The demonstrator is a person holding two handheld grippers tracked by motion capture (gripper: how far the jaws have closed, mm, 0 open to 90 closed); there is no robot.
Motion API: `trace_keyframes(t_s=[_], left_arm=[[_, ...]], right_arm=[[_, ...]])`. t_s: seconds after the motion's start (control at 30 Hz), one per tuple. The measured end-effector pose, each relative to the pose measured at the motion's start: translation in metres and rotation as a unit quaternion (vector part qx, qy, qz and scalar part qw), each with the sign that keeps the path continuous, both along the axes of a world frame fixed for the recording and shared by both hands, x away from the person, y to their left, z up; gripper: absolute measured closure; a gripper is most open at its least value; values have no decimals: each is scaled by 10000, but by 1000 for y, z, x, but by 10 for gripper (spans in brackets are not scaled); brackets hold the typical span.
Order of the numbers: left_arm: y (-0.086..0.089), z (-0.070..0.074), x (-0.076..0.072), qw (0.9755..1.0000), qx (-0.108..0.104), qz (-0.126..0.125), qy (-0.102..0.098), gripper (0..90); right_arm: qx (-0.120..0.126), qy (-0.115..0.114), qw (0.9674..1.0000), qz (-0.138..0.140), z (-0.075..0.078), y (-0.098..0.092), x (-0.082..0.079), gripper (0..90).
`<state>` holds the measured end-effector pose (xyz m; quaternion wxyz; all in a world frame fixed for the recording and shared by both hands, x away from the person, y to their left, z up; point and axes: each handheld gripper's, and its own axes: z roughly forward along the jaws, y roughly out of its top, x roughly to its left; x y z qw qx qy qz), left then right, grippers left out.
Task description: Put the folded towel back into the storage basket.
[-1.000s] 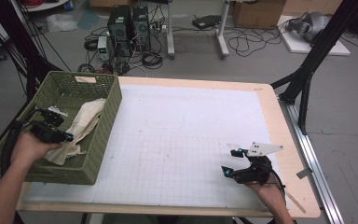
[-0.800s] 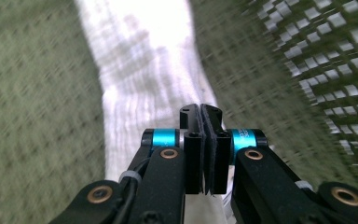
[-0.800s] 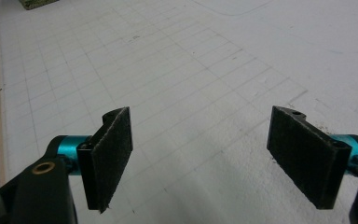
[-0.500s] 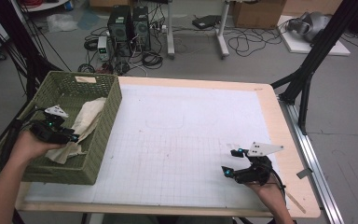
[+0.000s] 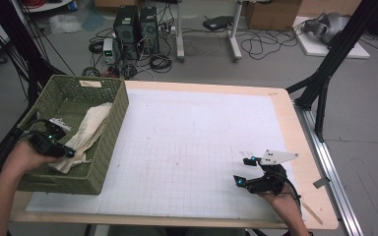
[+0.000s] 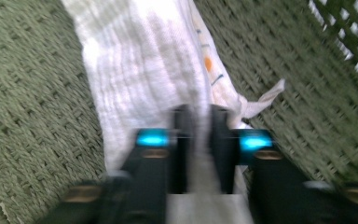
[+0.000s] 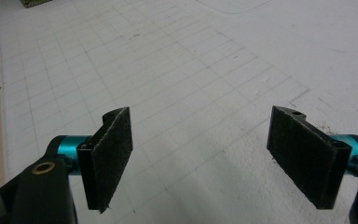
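Since a second ago, left gripper point(image 6: 198, 116) jaws opened, then closed again, clamping the white woven cloth point(image 6: 144, 65) inside the green wicker basket point(image 5: 110, 93) at the desk's left edge; right gripper point(image 7: 200, 158) jaws remain apart.

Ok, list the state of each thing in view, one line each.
Left hand-held gripper: inside the basket, jaws just closed again, shut on the cloth.
Cloth: crumpled, lying in the basket, one fold pinched.
Basket: upright on the table's left edge, holding the cloth.
Right hand-held gripper: open, nothing between the jaws, over the mat.
Mat: flat on the table.
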<state>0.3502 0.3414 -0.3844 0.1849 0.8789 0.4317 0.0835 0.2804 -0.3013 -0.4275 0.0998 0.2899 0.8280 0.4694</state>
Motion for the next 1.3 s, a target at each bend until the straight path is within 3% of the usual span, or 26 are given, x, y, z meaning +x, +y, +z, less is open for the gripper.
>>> trace_keyframes(t_s=[0.13, 0.23, 0.27, 0.33, 0.43, 0.53, 0.63, 0.7, 0.77, 0.83, 0.9, 1.03, 1.13, 1.2, 1.27, 1.3], left_arm=[[2, 7, 1, 9991, -392, 52, -166, 872], [-1, 6, 2, 9989, -451, -10, -83, 866], [-3, 4, 3, 9991, -415, -98, -16, 846], [-8, -2, 4, 9996, -191, -168, 82, 711], [-13, -11, 3, 9992, -73, -336, 192, 573], [-17, -18, 2, 9987, 61, -445, 252, 548], [-18, -19, 3, 9989, 204, -387, 152, 613], [-19, -17, 2, 9986, 332, -405, 77, 786], [-19, -14, 1, 9980, 423, -471, 87, 815], [-16, -7, 1, 9985, 432, -318, 135, 822], [-12, 2, 0, 9993, 284, -242, 79, 826], [-14, 12, 1, 9995, 133, -274, 116, 826], [-22, 10, 2, 9988, -46, -389, 290, 825], [-29, 4, 2, 9977, -36, -525, 416, 815], [-32, 0, 3, 9963, -50, -604, 609, 763], [-33, 0, 3, 9961, -69, -635, 612, 714]], right_arm=[[-10, -8, 10000, 12, 0, 1, 1, 216], [-8, -11, 10000, 17, 0, 1, 0, 217], [-13, -12, 10000, 15, 0, 1, 0, 217], [-9, -5, 10000, 10, 0, 1, 0, 217], [4, -17, 10000, 5, 0, 0, 0, 217], [17, -3, 10000, 1, 1, -1, 0, 217], [8, -40, 10000, 14, 1, 0, 0, 217], [13, -40, 10000, 9, 1, 0, 0, 218], [33, -41, 10000, 4, 2, 0, -1, 220], [30, -15, 10000, -1, 2, -1, -1, 221], [26, -71, 10000, -6, 2, -1, 0, 221], [-16, -37, 10000, 6, 1, 0, 0, 221], [-20, -36, 10000, -4, 1, 0, 0, 221], [-6, -31, 10000, -20, 1, 0, 1, 221], [-18, -6, 10000, 1, 0, 1, 0, 221], [-18, -13, 10000, -1, 0, 1, 0, 221]])
